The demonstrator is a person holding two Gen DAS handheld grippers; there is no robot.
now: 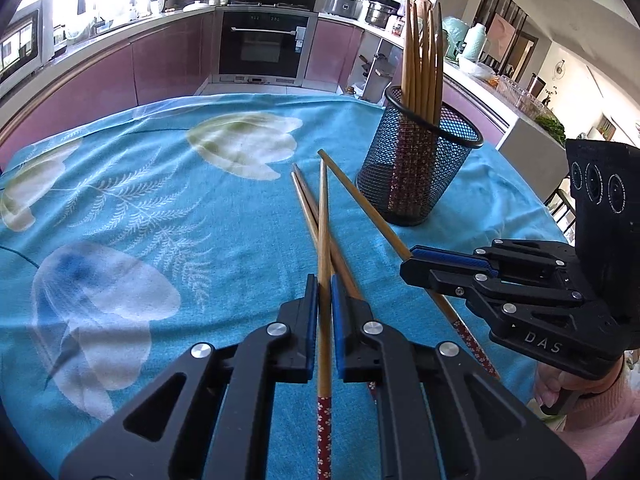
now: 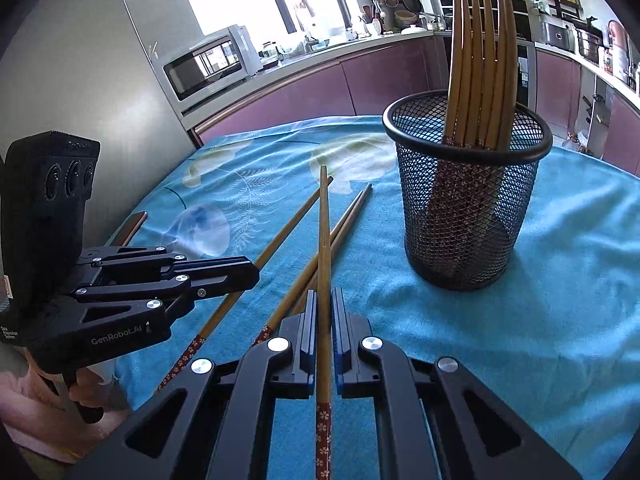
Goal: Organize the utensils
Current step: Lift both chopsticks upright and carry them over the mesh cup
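Note:
Each gripper is shut on one wooden chopstick with a red flowered end. My left gripper holds a chopstick that points forward over the blue cloth. My right gripper holds another chopstick, also seen in the left wrist view. Two loose chopsticks lie crossed on the cloth under them, also seen from the right wrist. A black mesh holder stands to the right with several chopsticks upright in it; it shows too in the right wrist view.
The table wears a blue flowered cloth. Kitchen counters, an oven and a microwave stand beyond the table. The table edge falls away just right of the holder.

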